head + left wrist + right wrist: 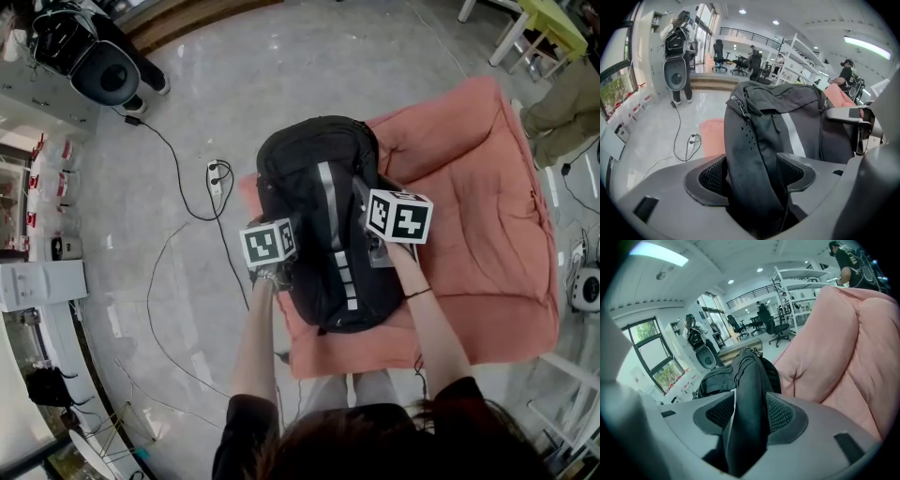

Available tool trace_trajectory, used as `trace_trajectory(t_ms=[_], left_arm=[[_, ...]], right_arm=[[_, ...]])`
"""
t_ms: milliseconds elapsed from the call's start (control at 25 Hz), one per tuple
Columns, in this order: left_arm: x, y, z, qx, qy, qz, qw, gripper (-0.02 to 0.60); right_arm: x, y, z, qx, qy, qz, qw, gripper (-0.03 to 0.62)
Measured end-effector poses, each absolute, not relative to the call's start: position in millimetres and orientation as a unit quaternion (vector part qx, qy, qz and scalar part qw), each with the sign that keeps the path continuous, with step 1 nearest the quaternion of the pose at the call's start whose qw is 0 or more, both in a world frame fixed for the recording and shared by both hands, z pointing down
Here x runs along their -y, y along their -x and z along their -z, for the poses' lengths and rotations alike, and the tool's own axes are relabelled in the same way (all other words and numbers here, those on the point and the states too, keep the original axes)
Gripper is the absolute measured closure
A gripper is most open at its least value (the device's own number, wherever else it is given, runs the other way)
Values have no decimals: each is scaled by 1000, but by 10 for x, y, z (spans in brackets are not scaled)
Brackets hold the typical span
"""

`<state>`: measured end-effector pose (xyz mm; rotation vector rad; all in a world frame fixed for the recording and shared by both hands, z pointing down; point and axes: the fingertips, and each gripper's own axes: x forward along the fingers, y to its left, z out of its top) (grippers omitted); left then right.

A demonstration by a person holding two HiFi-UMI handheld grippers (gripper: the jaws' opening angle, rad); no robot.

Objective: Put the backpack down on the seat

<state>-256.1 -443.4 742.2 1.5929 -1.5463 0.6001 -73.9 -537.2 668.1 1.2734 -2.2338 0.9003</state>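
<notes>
backpack (314, 187), black fabric, on plush seat (487, 234); left tool (752, 176), right tool (749, 413) spread (straps (745, 136) between)

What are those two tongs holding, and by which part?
Nothing is gripped, it seems: the backpack rests on the pink seat, and the left tongs and right tongs stand open around its straps.

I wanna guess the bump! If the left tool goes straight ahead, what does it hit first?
The black backpack: its strap lies between the left tool's jaws, and the bag's body looks close behind.
</notes>
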Motion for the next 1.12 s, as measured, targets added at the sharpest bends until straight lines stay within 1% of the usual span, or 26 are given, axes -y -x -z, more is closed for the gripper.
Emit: trace_trajectory(t_ms=[160,280,520,560,640,840,880,960,1120], left_arm=[[4327,2552,-7450,617,-627,-235,413,259],[4289,2586,-7412,625,-623,-229,410,249],[4122,2610,-7171,637,-627,-230,385,252],[4086,2610,-7128,640,-628,-233,377,265],[4026,2611,-7033,649,-627,-232,363,353],[3878,2478,-6773,654,-636,-214,349,451],[3849,2432,-6716,653,-639,-213,347,465],[3796,2361,-6583,654,-644,-207,339,529],[3573,2232,-6285,656,-657,-189,319,554]], right_arm=[[5285,693,-6758,796,-460,-326,219,396],[5279,653,-6721,798,-464,-323,209,384],[5148,551,-6497,803,-467,-326,176,382],[5119,532,-6461,804,-466,-325,174,385],[5070,503,-6395,810,-464,-314,174,417],[4922,439,-6247,820,-460,-287,182,527],[4886,444,-6208,821,-458,-288,180,543],[4818,464,-6112,824,-455,-288,177,559],[4551,460,-5868,835,-442,-285,161,574]])
